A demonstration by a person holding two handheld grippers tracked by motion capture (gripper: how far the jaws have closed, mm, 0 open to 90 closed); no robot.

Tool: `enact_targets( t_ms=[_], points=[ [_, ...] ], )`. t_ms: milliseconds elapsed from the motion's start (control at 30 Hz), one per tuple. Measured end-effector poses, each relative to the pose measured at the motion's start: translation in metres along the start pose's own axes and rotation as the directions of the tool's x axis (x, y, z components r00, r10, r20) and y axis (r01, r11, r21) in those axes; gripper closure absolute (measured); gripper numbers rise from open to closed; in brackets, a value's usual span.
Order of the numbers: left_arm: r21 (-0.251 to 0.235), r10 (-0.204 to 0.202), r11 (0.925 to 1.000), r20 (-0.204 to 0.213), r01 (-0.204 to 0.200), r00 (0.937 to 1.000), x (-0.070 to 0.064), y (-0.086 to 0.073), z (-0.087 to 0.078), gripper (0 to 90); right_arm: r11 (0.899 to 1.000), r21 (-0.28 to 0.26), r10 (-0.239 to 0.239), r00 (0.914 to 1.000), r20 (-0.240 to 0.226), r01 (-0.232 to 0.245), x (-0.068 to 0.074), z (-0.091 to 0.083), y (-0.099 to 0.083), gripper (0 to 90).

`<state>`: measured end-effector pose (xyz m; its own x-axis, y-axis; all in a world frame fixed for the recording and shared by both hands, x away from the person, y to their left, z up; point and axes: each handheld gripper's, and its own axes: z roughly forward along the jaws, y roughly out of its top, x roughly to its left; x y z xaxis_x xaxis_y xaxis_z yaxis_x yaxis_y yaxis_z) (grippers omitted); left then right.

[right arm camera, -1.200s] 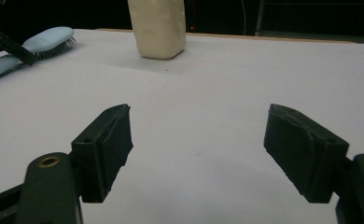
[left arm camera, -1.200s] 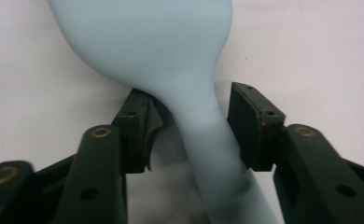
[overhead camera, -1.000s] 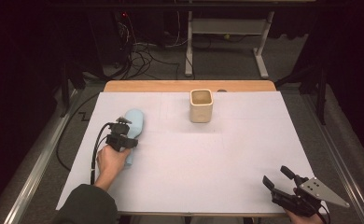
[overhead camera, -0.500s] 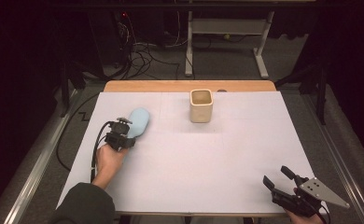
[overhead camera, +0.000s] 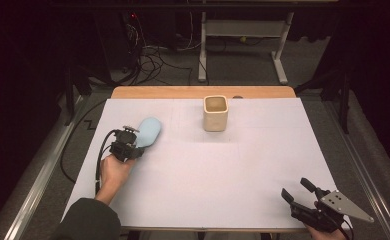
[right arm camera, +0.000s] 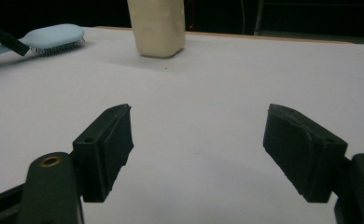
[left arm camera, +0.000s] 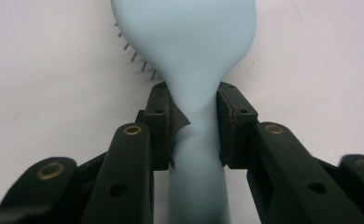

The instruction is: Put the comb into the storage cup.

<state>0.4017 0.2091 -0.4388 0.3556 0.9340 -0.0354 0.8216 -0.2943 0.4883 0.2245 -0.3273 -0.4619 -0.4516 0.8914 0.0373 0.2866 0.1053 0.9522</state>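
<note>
Blue hairbrush (left arm camera: pixel 189 56) neck sits clamped between left jaws.

**Room and Surroundings: Dark Workspace, One Lit Table**

The table (overhead camera: pixel 203 200) carried a white covering over most of its top; a strip of bare wood (overhead camera: pixel 158 92) showed along the far edge. The white surface was brightly lit, while the surroundings fell into deep shadow. The floor (overhead camera: pixel 243 65) beyond was grey and looked carpeted. A tangle of black cables (overhead camera: pixel 150 52) lay on it to the far left. A light metal frame with legs (overhead camera: pixel 243 30) stood behind the table. A small red light (overhead camera: pixel 134 16) glowed in the dark background.
</note>
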Motion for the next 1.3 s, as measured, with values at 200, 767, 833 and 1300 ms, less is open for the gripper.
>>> enact_targets(
  t_ms=[200, 767, 833, 1300],
  points=[
    [-0.001, 0.027, 0.9996, 0.007, -0.027, 0.9996, -0.003, -0.001, -0.002, 69.5, 1.0, 0.008, -0.005, 1.0, -0.004, 0.005, 0.001, 0.0, 0.0, 24.7],
    [-0.063, 0.122, 0.9912, 0.086, -0.117, 0.9888, -0.022, -0.014, -0.023, 69.4, 1.0, 0.008, -0.004, 1.0, 0.0, 0.004, 0.002, 0.001, 0.0, 24.7],
    [-0.07, 0.13, 0.9899, 0.095, -0.124, 0.9869, -0.024, -0.017, -0.026, 69.4, 1.0, 0.011, -0.007, 1.0, -0.001, 0.007, 0.001, 0.001, 0.0, 24.7],
    [-0.104, 0.174, 0.9819, 0.173, -0.158, 0.9693, -0.036, -0.043, -0.037, 69.4, 1.0, 0.015, -0.012, 0.9999, 0.003, 0.011, 0.002, 0.002, 0.0, 24.7]
  ],
)
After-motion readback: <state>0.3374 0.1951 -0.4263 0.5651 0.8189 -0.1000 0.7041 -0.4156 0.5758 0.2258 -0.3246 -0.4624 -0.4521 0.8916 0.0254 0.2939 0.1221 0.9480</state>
